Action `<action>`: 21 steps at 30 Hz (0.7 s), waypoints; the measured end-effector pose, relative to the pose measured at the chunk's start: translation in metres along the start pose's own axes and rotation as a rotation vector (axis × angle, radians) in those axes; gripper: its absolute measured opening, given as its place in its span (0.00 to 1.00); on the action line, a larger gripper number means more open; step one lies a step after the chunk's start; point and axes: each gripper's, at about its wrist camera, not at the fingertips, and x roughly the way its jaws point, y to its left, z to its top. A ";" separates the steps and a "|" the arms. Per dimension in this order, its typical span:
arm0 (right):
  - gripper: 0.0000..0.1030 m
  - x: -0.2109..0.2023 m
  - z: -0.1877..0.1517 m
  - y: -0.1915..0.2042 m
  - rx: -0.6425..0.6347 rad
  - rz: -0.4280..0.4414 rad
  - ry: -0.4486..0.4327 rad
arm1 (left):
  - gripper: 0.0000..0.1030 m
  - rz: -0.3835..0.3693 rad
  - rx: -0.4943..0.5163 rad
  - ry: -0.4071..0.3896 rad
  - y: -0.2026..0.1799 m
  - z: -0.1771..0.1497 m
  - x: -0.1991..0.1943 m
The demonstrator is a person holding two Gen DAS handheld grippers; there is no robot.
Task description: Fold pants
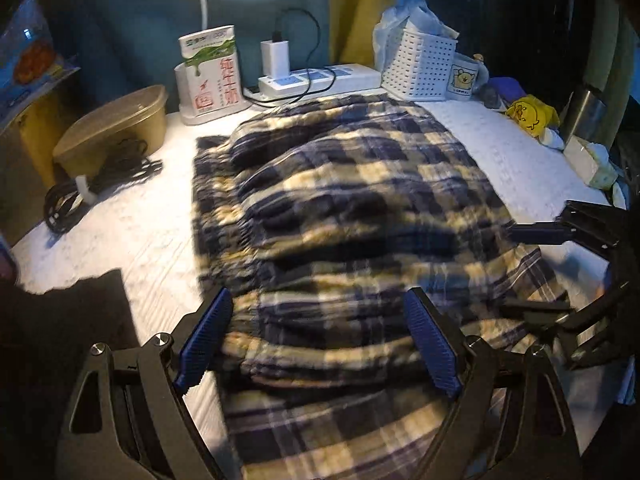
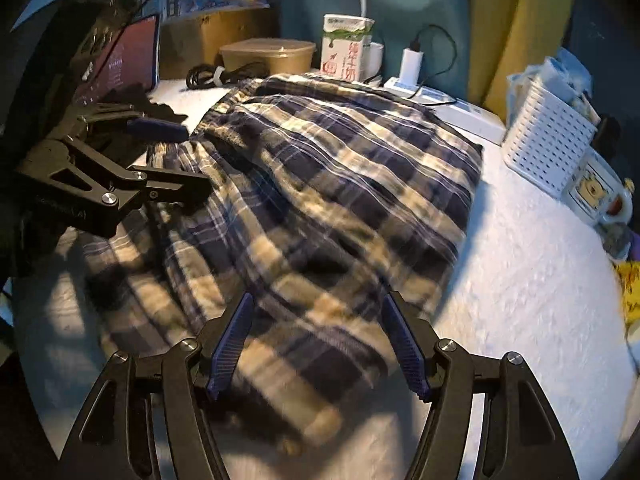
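Observation:
The navy and cream plaid pants (image 1: 344, 208) lie folded in a thick pile on the white table (image 1: 132, 232); they also show in the right wrist view (image 2: 320, 184). My left gripper (image 1: 318, 336) is open, its blue pads spread wide just above the near edge of the pile. My right gripper (image 2: 318, 340) is open too, hovering over the pile's near right corner. Each gripper shows in the other's view: the right one (image 1: 532, 272) at the pile's right side, the left one (image 2: 176, 160) at its left side. Neither holds any cloth.
Along the back stand a brown lidded bowl (image 1: 116, 124), a coiled black cable (image 1: 96, 180), a milk carton (image 1: 210, 76), a power strip with charger (image 1: 316, 78), a white basket (image 1: 420, 64) and a mug (image 1: 464, 78). A yellow toy (image 1: 528, 114) lies right. A tablet (image 2: 124, 60) leans at left.

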 end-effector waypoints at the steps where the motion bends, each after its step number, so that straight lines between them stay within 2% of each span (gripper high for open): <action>1: 0.67 -0.002 -0.003 -0.001 0.005 0.000 0.005 | 0.85 0.017 -0.003 0.006 0.003 -0.002 0.000; 4: 0.67 -0.011 -0.014 -0.004 0.015 -0.011 0.014 | 0.85 0.027 -0.055 0.055 0.020 -0.017 0.005; 5: 0.67 -0.013 -0.017 -0.005 0.022 -0.008 0.020 | 0.85 0.023 -0.065 0.039 0.024 -0.020 0.003; 6: 0.67 -0.017 -0.022 -0.006 0.028 -0.005 0.022 | 0.85 0.049 -0.070 0.046 0.026 -0.023 0.001; 9: 0.67 -0.028 -0.032 -0.009 0.051 0.009 0.023 | 0.85 0.064 -0.102 0.061 0.031 -0.024 -0.003; 12: 0.67 -0.036 -0.040 -0.008 0.024 -0.003 0.034 | 0.85 0.081 -0.117 0.068 0.037 -0.030 -0.013; 16: 0.67 -0.045 -0.046 -0.015 0.022 -0.046 0.068 | 0.85 0.084 -0.109 0.052 0.043 -0.031 -0.037; 18: 0.67 -0.051 -0.044 -0.022 0.043 -0.039 0.052 | 0.85 0.104 -0.102 0.026 0.048 -0.025 -0.049; 21: 0.67 -0.059 -0.036 -0.029 0.064 -0.040 0.008 | 0.85 0.084 -0.117 -0.019 0.053 -0.012 -0.058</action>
